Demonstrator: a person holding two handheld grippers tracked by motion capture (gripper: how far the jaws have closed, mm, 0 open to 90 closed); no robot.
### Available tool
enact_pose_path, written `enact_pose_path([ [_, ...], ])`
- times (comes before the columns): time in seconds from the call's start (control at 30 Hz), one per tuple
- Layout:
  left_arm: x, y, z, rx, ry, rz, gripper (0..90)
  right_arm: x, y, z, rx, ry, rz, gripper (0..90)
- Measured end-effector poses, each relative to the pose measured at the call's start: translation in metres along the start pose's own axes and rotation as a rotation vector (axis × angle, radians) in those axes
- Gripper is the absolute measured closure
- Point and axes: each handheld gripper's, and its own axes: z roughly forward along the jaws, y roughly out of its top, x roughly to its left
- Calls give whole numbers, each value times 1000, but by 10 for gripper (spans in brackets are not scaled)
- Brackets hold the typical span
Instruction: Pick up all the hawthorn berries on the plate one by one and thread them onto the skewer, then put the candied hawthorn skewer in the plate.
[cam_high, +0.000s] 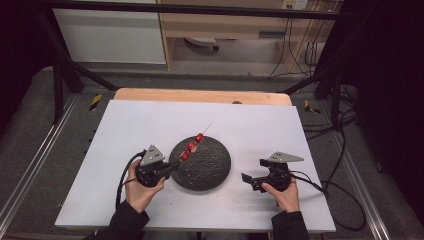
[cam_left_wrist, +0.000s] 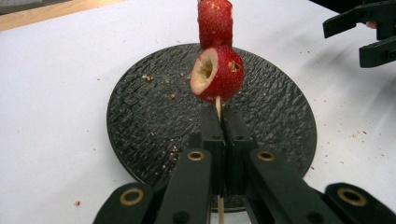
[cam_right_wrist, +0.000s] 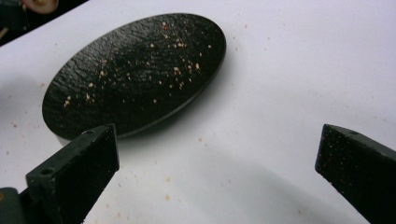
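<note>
High view: your left gripper (cam_high: 172, 167) holds the fruit skewer (cam_high: 192, 146) over the black plate (cam_high: 212, 175). Left gripper view: jaws clamped on the stick. Right gripper view: jaws wide, empty, beside the plate. Next, likely pull fruit off; align first.

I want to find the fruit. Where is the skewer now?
In the high view the skewer is near the table's middle, held above the left part of the black plate, its lower end clamped in the left hand-held gripper.
</note>
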Motion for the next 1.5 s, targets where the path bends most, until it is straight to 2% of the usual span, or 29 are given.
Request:
enact_pose_path([
  [0.17, 1, 5, 2, 20, -4, 17, 883, -4, -8, -5, 31, -8, -38, 5],
  [0.37, 2, 15, 5, 55, -15, 29, 883, -8, -16, -9, 48, -13, -40, 5],
  [0.5, 3, 18, 9, 73, -13, 36, 883, -9, -19, -10, 79, -27, -48, 5],
  [0.77, 2, 23, 23, 124, -7, 44, 883, -10, -21, -13, 75, -28, -53, 6],
  [1.07, 2, 22, 39, 186, 0, 43, 883, -10, -21, -14, 79, -23, -53, 6],
  [1.33, -7, 15, 56, 244, 6, 72, 883, -11, -21, -15, 75, -20, -52, 6],
  [1.5, -8, 12, 63, 264, 4, 69, 883, -11, -22, -14, 80, -21, -56, 6],
])
